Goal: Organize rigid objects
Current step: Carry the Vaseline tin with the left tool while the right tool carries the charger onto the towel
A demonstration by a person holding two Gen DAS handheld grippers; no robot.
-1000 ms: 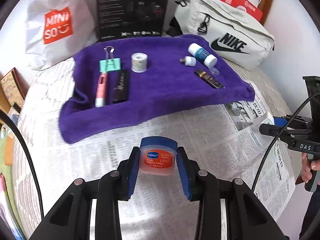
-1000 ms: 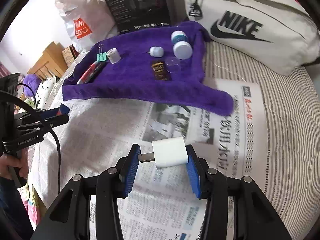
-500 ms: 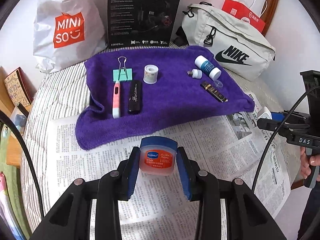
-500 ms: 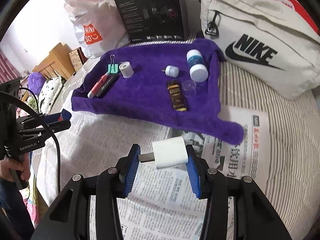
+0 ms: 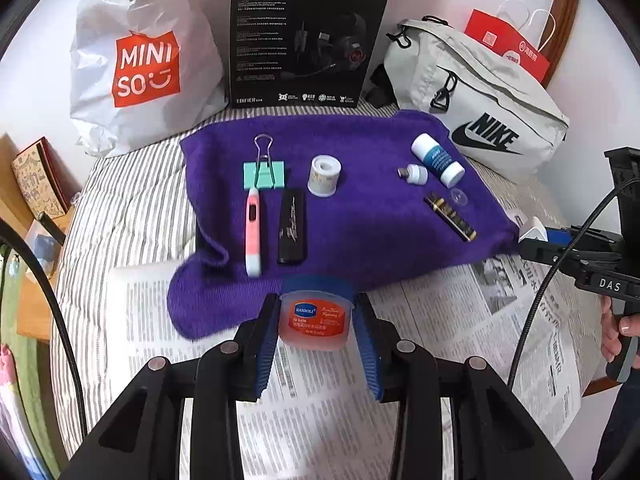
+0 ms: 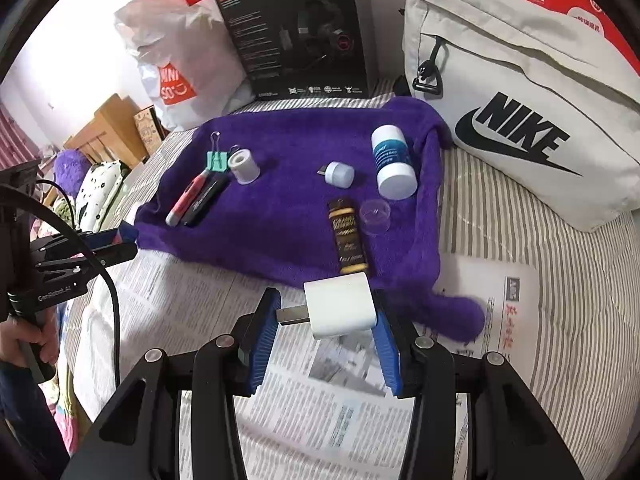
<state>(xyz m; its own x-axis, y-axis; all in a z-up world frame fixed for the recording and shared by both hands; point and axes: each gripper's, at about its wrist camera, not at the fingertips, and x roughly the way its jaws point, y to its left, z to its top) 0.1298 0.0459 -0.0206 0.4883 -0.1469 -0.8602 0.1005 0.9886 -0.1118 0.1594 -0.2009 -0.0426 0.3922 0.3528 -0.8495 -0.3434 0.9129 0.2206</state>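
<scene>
Both grippers have carried their loads up to the purple towel's (image 5: 360, 232) near edge: left gripper (image 5: 316, 336) clamps the lip balm jar (image 5: 314, 318), right gripper (image 6: 326, 320) the white USB charger (image 6: 340, 306), ready for placing

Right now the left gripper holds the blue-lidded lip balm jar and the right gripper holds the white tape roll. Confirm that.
Not quite. The left gripper does hold the lip balm jar, but the right gripper holds a white USB charger. The right wrist view shows the tape roll lying on the purple towel.
</scene>
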